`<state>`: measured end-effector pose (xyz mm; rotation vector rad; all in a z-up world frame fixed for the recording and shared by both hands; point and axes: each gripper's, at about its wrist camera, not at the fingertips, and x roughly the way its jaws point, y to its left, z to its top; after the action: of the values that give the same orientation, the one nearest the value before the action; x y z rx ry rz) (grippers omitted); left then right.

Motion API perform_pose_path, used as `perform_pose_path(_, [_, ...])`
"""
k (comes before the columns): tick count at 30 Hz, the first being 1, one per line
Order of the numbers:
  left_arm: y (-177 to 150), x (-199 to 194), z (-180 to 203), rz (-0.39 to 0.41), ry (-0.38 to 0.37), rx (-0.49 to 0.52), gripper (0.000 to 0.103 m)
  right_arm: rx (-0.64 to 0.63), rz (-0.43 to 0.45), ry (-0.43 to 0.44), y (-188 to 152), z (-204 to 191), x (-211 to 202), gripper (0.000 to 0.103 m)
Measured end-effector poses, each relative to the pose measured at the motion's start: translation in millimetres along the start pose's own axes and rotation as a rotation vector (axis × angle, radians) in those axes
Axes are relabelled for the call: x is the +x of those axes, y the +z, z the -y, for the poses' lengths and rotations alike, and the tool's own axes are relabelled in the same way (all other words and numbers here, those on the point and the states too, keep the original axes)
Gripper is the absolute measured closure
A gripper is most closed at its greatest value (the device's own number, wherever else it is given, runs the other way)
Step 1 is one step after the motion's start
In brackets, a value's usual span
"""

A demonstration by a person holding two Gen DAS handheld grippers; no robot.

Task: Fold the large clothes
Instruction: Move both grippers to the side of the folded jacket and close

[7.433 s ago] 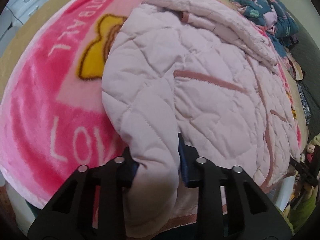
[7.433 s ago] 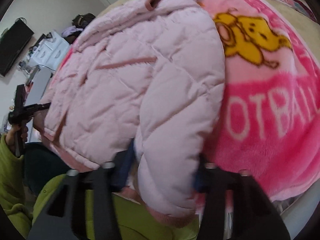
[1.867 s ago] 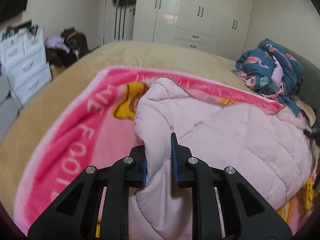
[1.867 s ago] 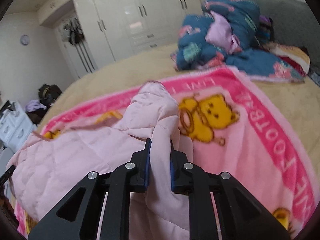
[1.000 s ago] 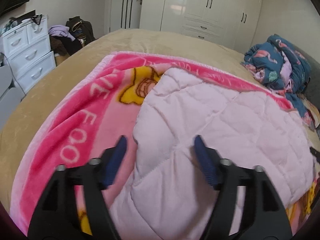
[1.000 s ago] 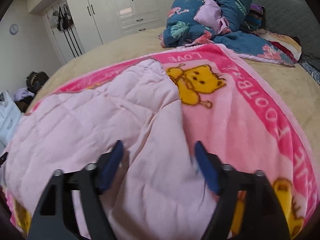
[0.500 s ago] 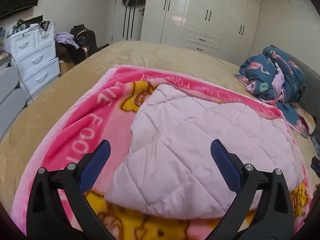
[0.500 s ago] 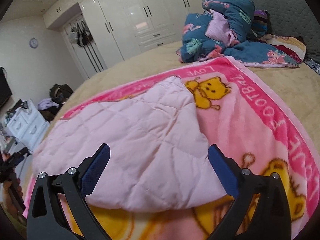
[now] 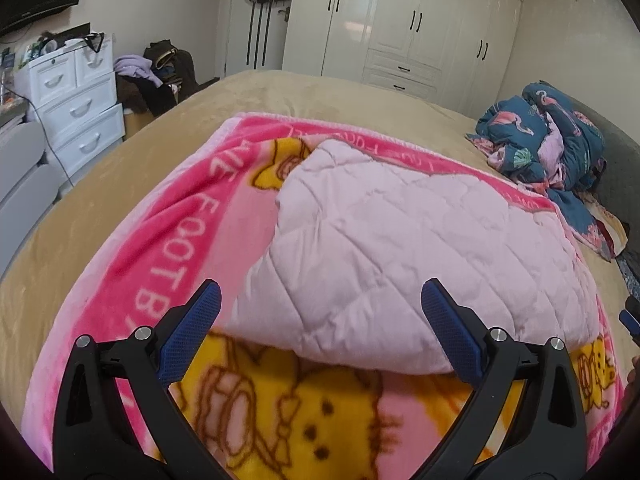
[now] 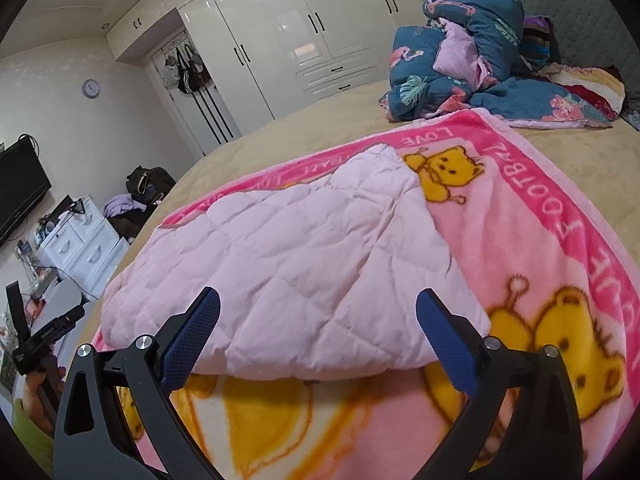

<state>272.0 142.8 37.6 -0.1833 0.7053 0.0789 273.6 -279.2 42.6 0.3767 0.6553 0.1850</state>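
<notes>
The pale pink quilted jacket (image 9: 404, 256) lies folded into a rough rectangle on the pink cartoon-bear blanket (image 9: 168, 240), which is spread over the tan bed (image 9: 132, 160). In the left wrist view the jacket fills the middle, its near folded edge running from about 8 o'clock to 4 o'clock just beyond the fingertips. The left tongs (image 9: 320, 332) stand spread wide, their jaws having just been opening; nothing is gripped, and the blue pads (image 9: 192, 336) hang clear of the fabric on either side.

In the right wrist view the same jacket (image 10: 288, 264) sits at centre, with a yellow bear print showing at 1 o'clock past its far corner. The right tongs (image 10: 318, 336) are likewise wide apart, jaws just opened, holding nothing. At 8 o'clock a hand grips the left tool's handle.

A heap of blue flamingo-print bedding (image 10: 472, 52) lies at 1 o'clock, well apart from the jacket. White wardrobes (image 10: 304, 28) stand at 12 o'clock, a white drawer unit (image 9: 76, 96) at 10 o'clock
</notes>
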Motion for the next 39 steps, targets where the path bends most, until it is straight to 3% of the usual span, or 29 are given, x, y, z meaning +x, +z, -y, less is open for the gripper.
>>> perform_pose_path(5, [-11.4, 3.5, -2.9, -0.037, -0.013, -0.013, 0.009, 0.019, -0.043, -0.004, -15.1, -0.4, 4.3, 0.005])
perform_pose_path(11, [-24.0, 21.7, -17.5, -0.114, -0.041, -0.097, 0.009, 0.079, -0.095, -0.046, -35.3, 7.9, 18.1, 0.005])
perform_pose_path(20, [-33.5, 40.8, -28.5, -0.176, -0.08, -0.183, 0.009, 0.275, -0.14, -0.055, -48.5, 40.9, 40.6, 0.005])
perform_pose_path(28, [-39.3, 62.0, -48.3, -0.222, -0.19, -0.384, 0.009, 0.443, -0.148, 0.016, -47.9, 56.2, 64.9, 0.005])
perform_pose_path(39, [-48.4, 100.1, -63.7, -0.245, -0.355, -0.665, 0.009, 0.559, -0.148, 0.066, -40.8, 74.3, 101.3, 0.004])
